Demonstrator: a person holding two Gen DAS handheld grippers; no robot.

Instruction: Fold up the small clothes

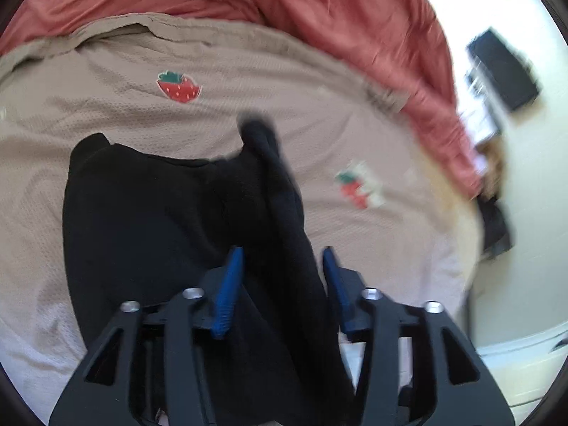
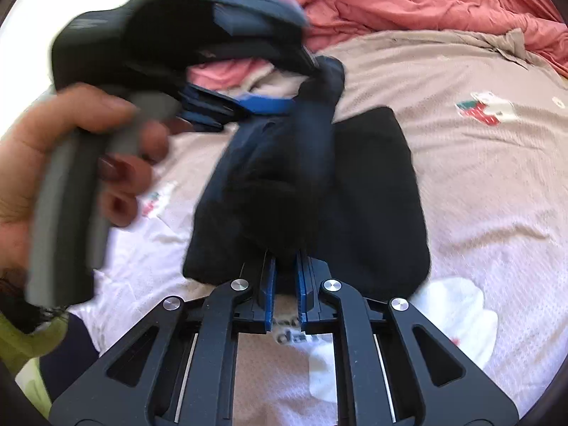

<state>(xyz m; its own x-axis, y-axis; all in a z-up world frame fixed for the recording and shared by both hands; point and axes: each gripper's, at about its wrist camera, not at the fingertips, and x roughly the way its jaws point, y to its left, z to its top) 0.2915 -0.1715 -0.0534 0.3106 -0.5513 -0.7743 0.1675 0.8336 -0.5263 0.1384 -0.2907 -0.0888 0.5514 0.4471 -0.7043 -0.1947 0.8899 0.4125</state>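
A small black garment (image 1: 149,213) lies on a beige strawberry-print bedspread (image 1: 106,106), with one part lifted in a bunched fold. In the left wrist view my left gripper (image 1: 284,259) has its blue fingers apart, with the raised fold (image 1: 284,195) hanging between them. In the right wrist view my right gripper (image 2: 284,266) is shut on the near edge of the black garment (image 2: 376,195). The left gripper (image 2: 305,81) shows there too, held by a hand (image 2: 53,149), its fingertips at the far raised end of the cloth.
A rumpled pink blanket (image 1: 319,7) lies across the far side of the bed. The bed's right edge drops to a pale floor (image 1: 525,213) with a dark box (image 1: 504,71) and dark items. A white printed patch (image 2: 458,305) marks the bedspread near my right gripper.
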